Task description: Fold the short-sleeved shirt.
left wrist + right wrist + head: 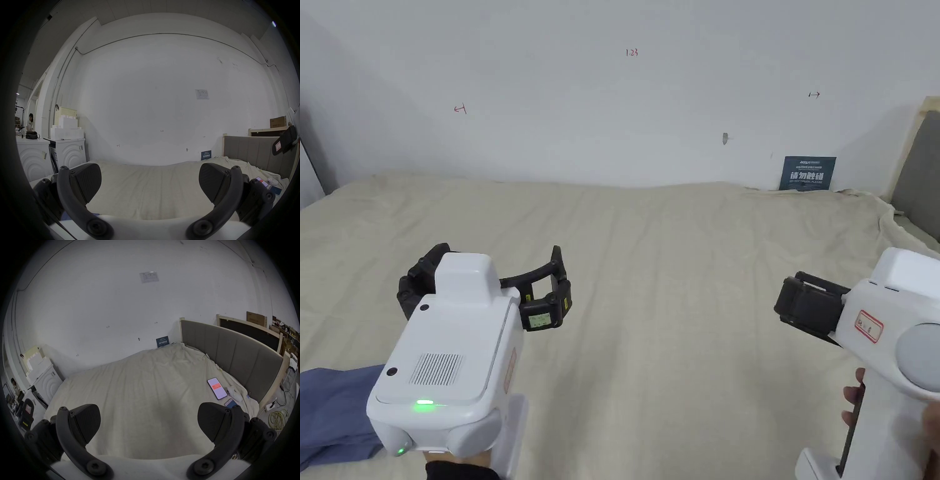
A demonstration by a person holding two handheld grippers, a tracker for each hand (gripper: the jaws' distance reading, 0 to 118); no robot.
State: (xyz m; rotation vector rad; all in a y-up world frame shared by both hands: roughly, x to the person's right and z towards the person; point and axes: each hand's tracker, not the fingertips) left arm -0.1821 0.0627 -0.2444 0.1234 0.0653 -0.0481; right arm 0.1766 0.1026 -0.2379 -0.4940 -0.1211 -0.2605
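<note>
Shirt (334,409) lies on bed (675,250) at near left; phone (217,388) at right, headboard (230,353) beyond.

There were two grippers, the left gripper (487,281) and the right gripper (148,423), each with two jaws set wide apart. One blue shirt (337,406) lay on one bed (675,250). Two phones sat on the sheet: a lit phone (217,388) and a smaller phone (230,403), with one white object (234,393) beside them, too blurred to name. One headboard (235,353), two white machines (71,154), one dark sign (807,173).
</note>
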